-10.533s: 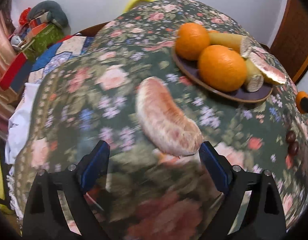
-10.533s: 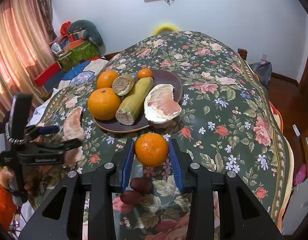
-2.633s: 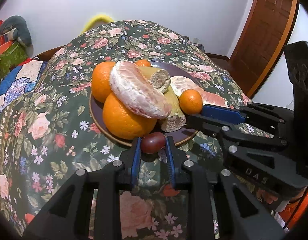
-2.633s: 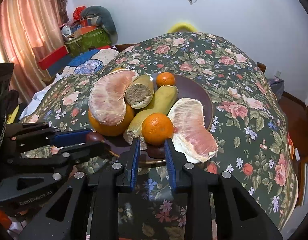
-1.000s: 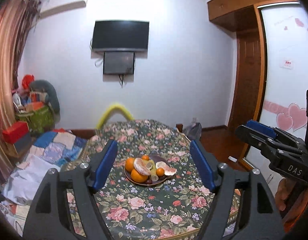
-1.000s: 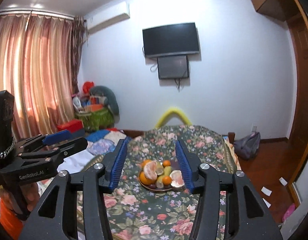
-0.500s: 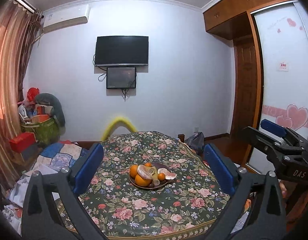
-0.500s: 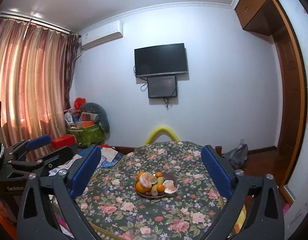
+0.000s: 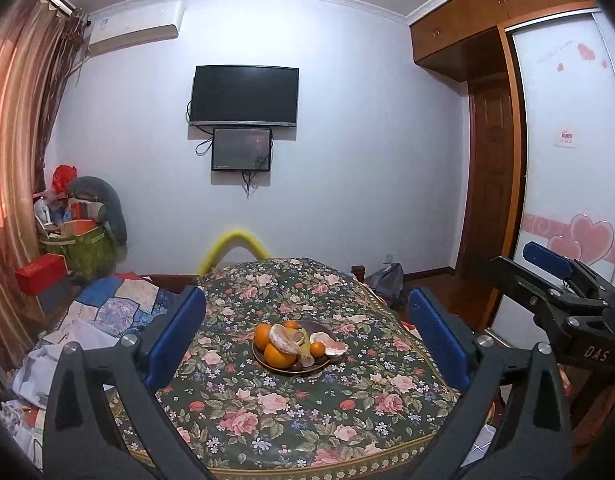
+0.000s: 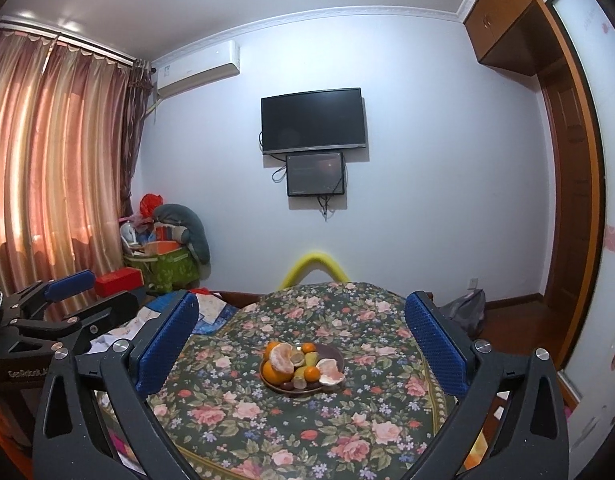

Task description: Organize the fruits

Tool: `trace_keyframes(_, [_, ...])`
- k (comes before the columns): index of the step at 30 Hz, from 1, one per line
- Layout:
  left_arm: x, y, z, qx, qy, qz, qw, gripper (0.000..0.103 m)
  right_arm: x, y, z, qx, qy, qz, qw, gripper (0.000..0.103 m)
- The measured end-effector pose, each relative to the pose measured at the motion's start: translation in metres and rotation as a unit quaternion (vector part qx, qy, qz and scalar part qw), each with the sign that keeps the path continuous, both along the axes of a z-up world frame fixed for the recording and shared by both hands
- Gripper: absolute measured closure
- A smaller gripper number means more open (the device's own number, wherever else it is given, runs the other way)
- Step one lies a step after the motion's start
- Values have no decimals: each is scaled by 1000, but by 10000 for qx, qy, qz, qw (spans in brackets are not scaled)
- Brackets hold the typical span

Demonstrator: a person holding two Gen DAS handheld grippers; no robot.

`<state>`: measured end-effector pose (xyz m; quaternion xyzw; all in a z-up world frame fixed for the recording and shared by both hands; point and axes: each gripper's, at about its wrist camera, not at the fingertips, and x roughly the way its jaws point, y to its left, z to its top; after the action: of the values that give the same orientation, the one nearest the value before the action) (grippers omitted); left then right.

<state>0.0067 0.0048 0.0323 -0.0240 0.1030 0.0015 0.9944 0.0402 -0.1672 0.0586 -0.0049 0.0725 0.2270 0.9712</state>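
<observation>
A dark plate point(image 9: 267, 361) piled with oranges, peeled pomelo pieces and other fruit stands in the middle of the floral table point(image 9: 291, 408). It also shows in the right wrist view point(image 10: 335, 353). My left gripper point(image 9: 307, 338) is wide open and empty, held far back from the table. My right gripper point(image 10: 301, 338) is also wide open and empty, equally far back. The right gripper shows at the right edge of the left wrist view point(image 9: 555, 280); the left gripper shows at the left edge of the right wrist view point(image 10: 67, 304).
A TV point(image 9: 244, 95) hangs on the far wall. A green bag with clutter point(image 9: 83, 248) and a red box point(image 9: 39, 278) stand at the left by the curtains point(image 10: 55, 168). A wooden door point(image 9: 489, 176) and wardrobe are at the right. A yellow chair back point(image 9: 238, 242) rises behind the table.
Both grippers have pulled back and up from the plate after letting go of the small dark fruits there. Both have opened wide. In the last half second almost nothing moved.
</observation>
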Motion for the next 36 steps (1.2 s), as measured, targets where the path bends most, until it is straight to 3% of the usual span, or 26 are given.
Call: trace_keyframes(36, [-1,-2,2,-15,24,-110,9999,0,-5,-3,5,20,-9,12,10000,0])
